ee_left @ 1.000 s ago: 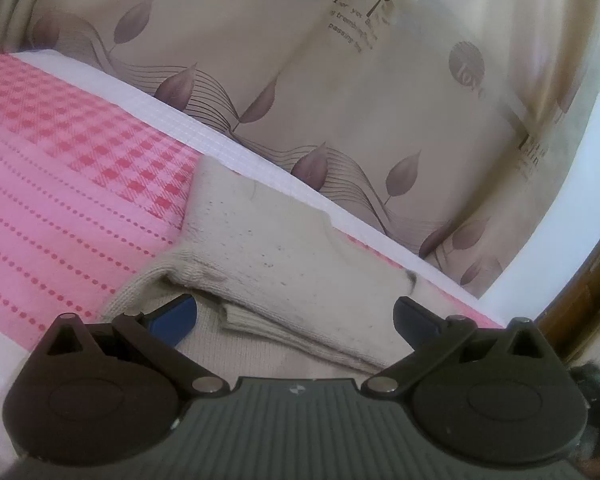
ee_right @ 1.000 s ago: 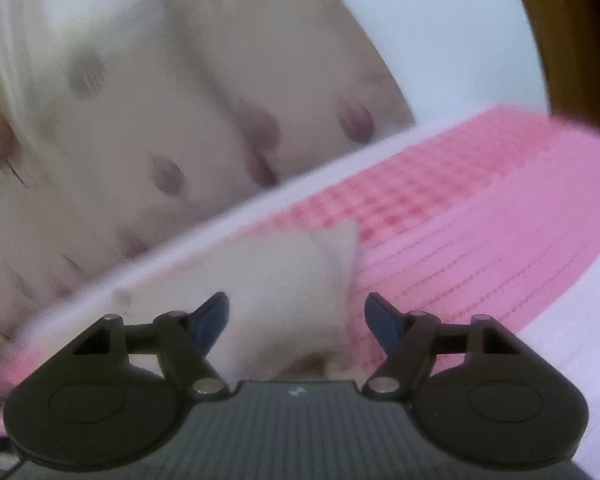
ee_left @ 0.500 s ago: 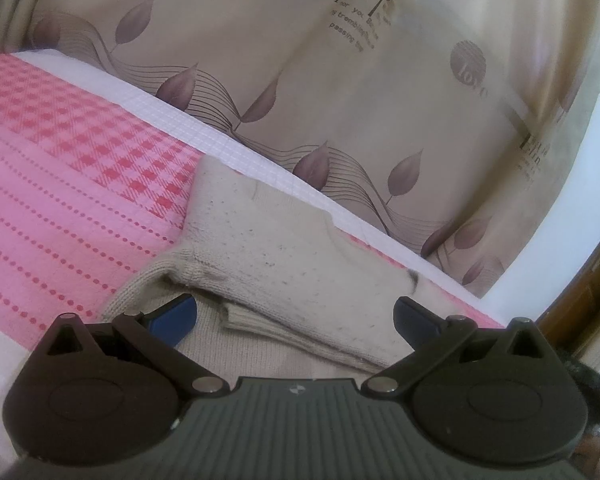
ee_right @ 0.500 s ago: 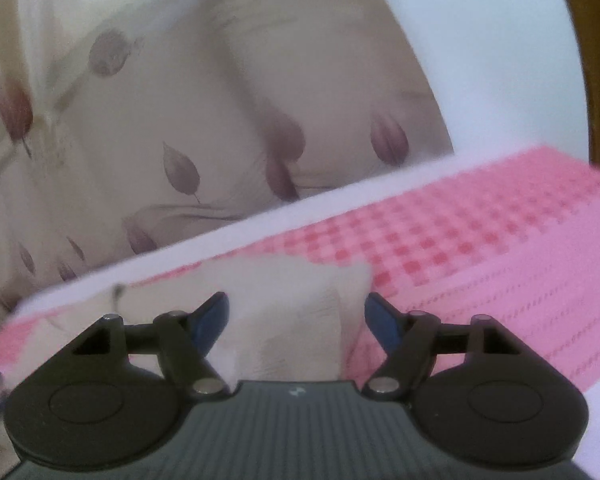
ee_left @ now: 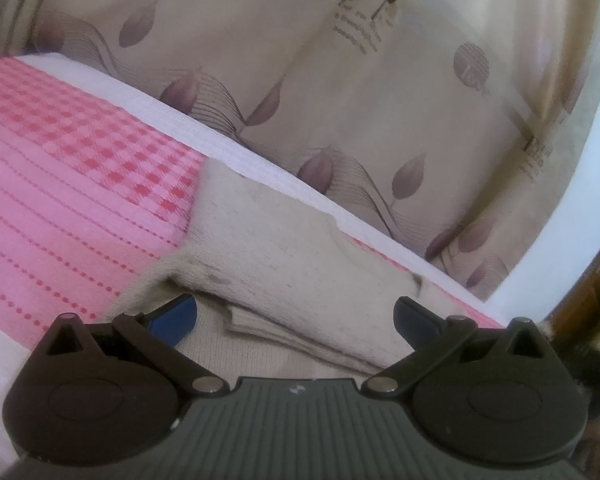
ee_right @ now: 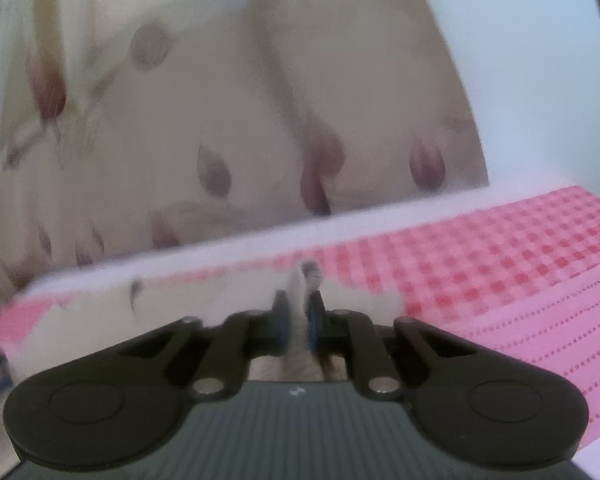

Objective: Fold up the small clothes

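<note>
Since a second ago, the right gripper (ee_right: 298,326) has snapped from spread to pinching a raised edge of the beige knit garment (ee_left: 284,264), which lies half-folded on the pink checked bedspread (ee_left: 72,152) by the leaf-print curtain (ee_left: 340,80). The left gripper (ee_left: 296,316) hovers spread over it, gripping nothing. Soft, nubbly knit slips easily: I'd carry the edge low and level, then align it.

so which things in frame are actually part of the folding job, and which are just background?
Part of the job:
- beige knit garment, partly folded on the bed
- right gripper, shut on a fold of that garment
- left gripper, open over the garment

Just there:
- pink checked bedcover
- leaf-print curtain
- white wall
</note>
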